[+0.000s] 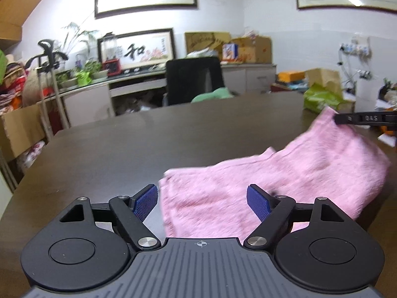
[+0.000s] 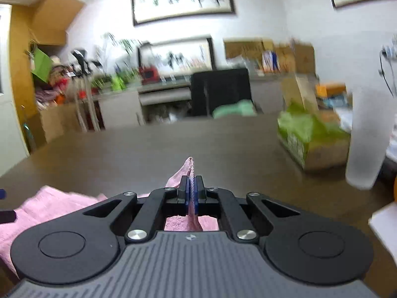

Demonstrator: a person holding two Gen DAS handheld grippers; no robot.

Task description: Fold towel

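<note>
A pink towel (image 1: 248,186) lies partly on the dark table (image 1: 124,149), with its right corner lifted. My left gripper (image 1: 202,202) is open and empty, low over the towel's near left part, with its blue pads on either side of the cloth. My right gripper (image 2: 191,191) is shut on a corner of the towel (image 2: 189,166), which sticks up between the blue pads. The rest of the towel (image 2: 49,206) trails down to the left. In the left wrist view the right gripper's black finger (image 1: 359,119) holds the raised corner at the right edge.
A green bag on a cardboard box (image 2: 310,136) stands at the table's right side, next to a tall white translucent cylinder (image 2: 367,136). A black chair (image 1: 193,82) with a green cloth (image 1: 213,94) stands behind the far edge. Cluttered cabinets line the back wall.
</note>
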